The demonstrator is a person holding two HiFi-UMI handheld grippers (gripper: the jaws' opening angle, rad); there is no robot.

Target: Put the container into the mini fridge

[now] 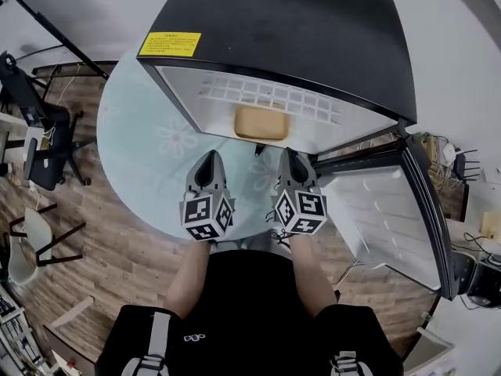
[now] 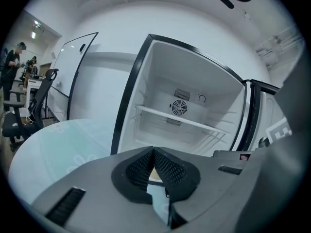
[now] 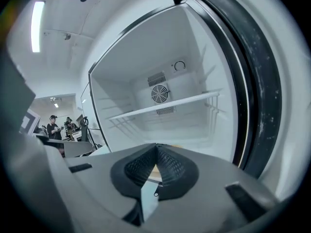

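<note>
The container (image 1: pixel 261 121) sits inside the mini fridge (image 1: pixel 313 45) at twelve o'clock, so your left gripper (image 1: pixel 210 160) and right gripper (image 1: pixel 289 160) hover empty, fingers pressed together.

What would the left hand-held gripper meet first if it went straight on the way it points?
The left hand-held gripper would probably meet the container at the front of the fridge; depth is unclear.

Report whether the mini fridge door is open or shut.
Open. The door swings wide at the right, and the left gripper view looks straight in at the shelf and fan.
</note>
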